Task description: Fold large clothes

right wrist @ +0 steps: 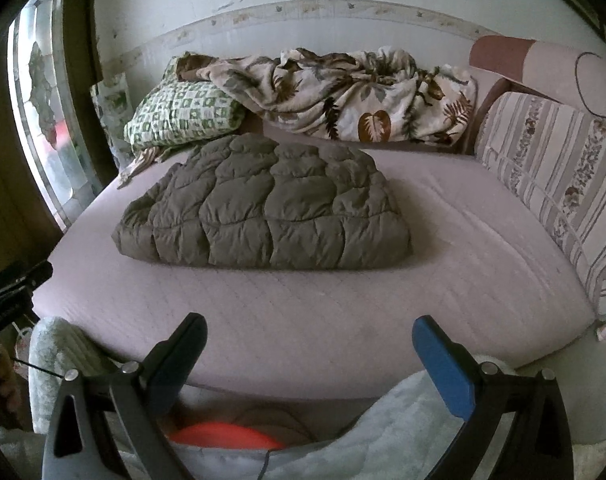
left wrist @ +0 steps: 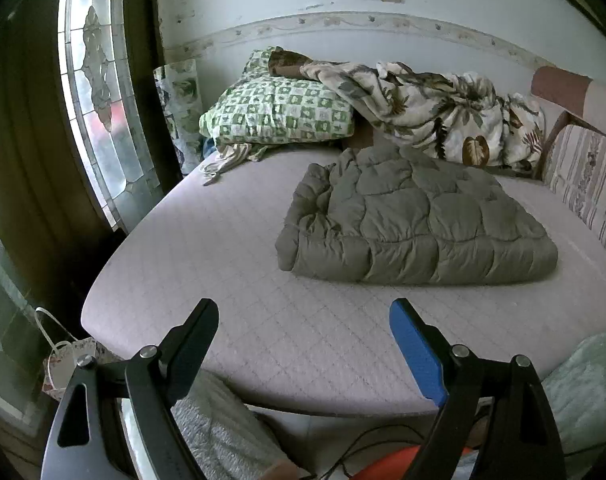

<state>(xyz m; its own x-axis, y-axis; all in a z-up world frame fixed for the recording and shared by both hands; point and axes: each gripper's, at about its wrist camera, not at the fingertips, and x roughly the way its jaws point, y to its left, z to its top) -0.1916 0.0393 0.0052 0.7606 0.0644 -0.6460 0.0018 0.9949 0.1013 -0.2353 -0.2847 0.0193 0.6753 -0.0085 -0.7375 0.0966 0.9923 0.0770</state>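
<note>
The quilted grey jacket (right wrist: 263, 204) is seen folded at 12 o'clock on the bed (right wrist: 343, 320), both the left gripper (left wrist: 303, 344) and right gripper (right wrist: 309, 356) spread empty, so folding is judged nearly complete, perhaps one final fold

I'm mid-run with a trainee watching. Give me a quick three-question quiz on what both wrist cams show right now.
1. True or false: the left gripper holds the grey quilted jacket.
2. What lies against the wall behind the jacket? A) floral blanket B) suitcase C) stack of books
3. Fill in: the jacket lies folded on the ____.

Key: 1 false, both the left and the right gripper are open and short of it; 2 A, the floral blanket, beside the green checked pillow; 3 mattress.
</note>
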